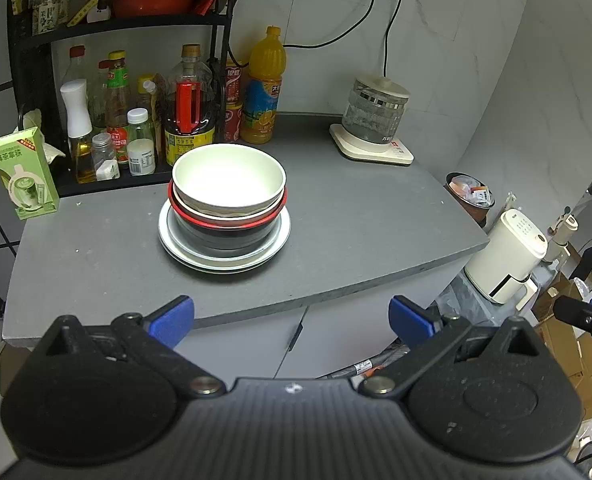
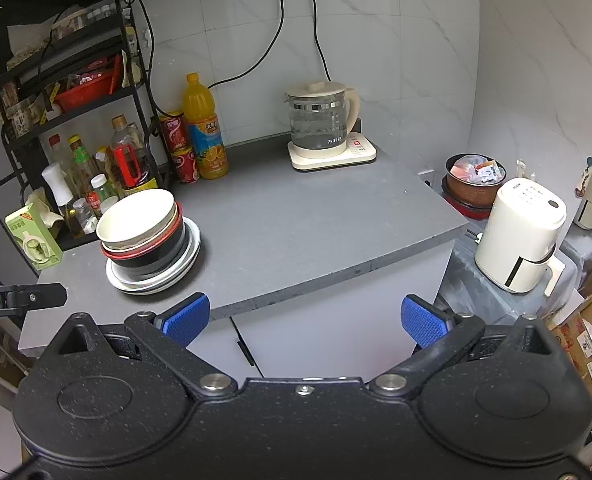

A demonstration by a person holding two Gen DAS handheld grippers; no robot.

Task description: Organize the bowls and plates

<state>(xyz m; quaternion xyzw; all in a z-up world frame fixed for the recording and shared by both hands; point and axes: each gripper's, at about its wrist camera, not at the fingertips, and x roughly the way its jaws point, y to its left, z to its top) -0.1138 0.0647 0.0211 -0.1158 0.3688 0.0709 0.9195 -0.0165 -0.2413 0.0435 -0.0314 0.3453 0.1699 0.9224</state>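
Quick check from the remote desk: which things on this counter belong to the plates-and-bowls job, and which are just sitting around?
Job:
white bowl
red-rimmed bowl
black bowl
plates

Bystanders:
kettle
juice bottle
oil bottle
green carton
cans
rack

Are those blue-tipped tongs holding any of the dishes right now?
No. The left tongs and right tongs are both open and empty, short of the stacked bowls.

My left gripper (image 1: 291,319) and right gripper (image 2: 303,317): black speckled plastic bodies, blue ribbed pads (image 2: 422,321), silver pivot screws (image 2: 216,382).
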